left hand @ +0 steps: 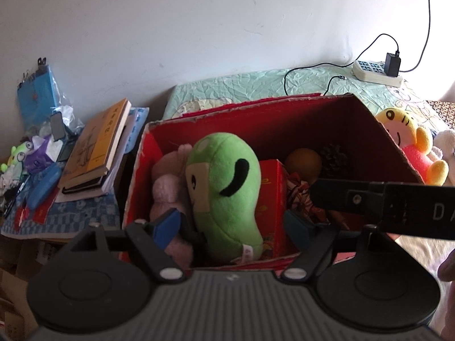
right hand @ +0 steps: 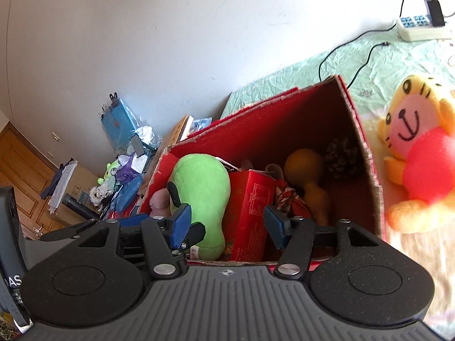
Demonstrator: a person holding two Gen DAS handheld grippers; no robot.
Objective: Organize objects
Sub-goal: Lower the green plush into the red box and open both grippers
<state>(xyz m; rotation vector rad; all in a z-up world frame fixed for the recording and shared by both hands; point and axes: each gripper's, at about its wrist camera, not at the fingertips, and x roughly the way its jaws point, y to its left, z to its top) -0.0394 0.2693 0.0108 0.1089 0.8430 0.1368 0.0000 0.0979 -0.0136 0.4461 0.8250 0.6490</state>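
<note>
An open red cardboard box (left hand: 273,119) (right hand: 284,119) sits on the bed. Inside stand a green plush (left hand: 224,190) (right hand: 202,196), a pink plush (left hand: 165,190) (right hand: 159,199), a small red carton (left hand: 273,199) (right hand: 250,213), a brown gourd (left hand: 303,162) (right hand: 307,176) and a pine cone (left hand: 334,159) (right hand: 341,153). My left gripper (left hand: 233,224) is open over the box's near edge, its jaws on either side of the green plush. My right gripper (right hand: 227,227) is open and empty above the near rim. A yellow tiger plush (left hand: 409,147) (right hand: 418,159) lies on the bed right of the box.
A cluttered side table (left hand: 62,216) left of the box holds stacked books (left hand: 96,147), a blue case (left hand: 42,187) and small toys. A power strip (left hand: 375,71) (right hand: 421,25) with a charger and black cable lies on the green sheet (left hand: 241,85) by the white wall.
</note>
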